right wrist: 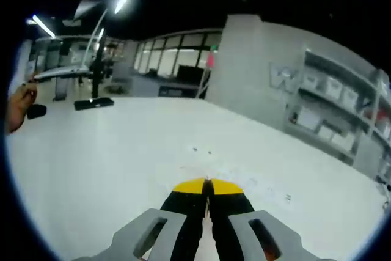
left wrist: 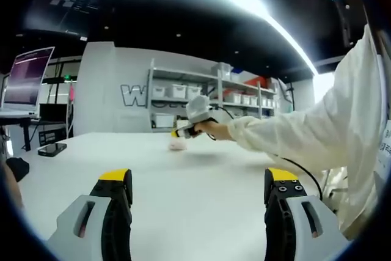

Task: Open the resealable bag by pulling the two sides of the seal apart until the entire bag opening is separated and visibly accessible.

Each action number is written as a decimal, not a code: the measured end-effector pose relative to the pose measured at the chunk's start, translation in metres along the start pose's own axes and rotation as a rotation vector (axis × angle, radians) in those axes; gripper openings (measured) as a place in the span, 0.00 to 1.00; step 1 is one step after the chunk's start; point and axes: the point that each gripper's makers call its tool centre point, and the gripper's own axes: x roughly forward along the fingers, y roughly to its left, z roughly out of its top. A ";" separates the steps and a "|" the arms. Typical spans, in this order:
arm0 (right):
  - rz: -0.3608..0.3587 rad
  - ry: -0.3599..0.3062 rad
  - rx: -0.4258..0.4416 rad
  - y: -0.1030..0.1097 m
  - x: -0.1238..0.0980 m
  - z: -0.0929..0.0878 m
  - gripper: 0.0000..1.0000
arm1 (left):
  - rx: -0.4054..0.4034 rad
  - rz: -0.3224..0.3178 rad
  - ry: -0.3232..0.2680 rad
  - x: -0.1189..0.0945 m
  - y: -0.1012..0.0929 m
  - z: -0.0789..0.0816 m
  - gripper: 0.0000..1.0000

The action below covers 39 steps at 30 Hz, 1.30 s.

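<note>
The left gripper (left wrist: 198,197) is hovering over the white table (left wrist: 183,175) with its jaws standing wide apart and nothing between them; at twelve o'clock from it the right gripper (left wrist: 183,131) is reaching to the small pale bag (left wrist: 177,144) lying far across the table. In the right gripper view, the right gripper (right wrist: 206,186) is showing its yellow tips pressed together; whether it is pinching the bag I cannot tell. I judge the left gripper should be travelling forward to catch the opposite lip, pulling evenly along the seal.

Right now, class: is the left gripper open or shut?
Open: the left gripper has its jaws far apart, with bare white table between them.
</note>
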 end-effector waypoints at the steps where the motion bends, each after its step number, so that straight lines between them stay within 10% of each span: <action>1: 0.000 -0.003 0.001 0.001 -0.001 0.000 0.00 | 0.000 0.000 -0.003 -0.001 0.000 0.001 0.87; 9: 0.013 -0.012 0.006 0.010 -0.006 0.003 0.00 | 0.015 -0.003 -0.005 -0.004 -0.005 0.004 0.88; 16: 0.132 -0.020 0.184 0.030 -0.012 0.002 0.13 | 0.021 0.011 -0.017 -0.007 -0.003 0.007 0.88; 34: 0.039 -0.095 0.216 0.007 -0.021 0.016 0.27 | 0.031 0.009 -0.039 -0.012 -0.009 0.013 0.90; 39: 0.048 -0.146 0.209 0.014 -0.020 0.025 0.56 | 0.032 0.012 -0.037 -0.014 -0.009 0.013 0.90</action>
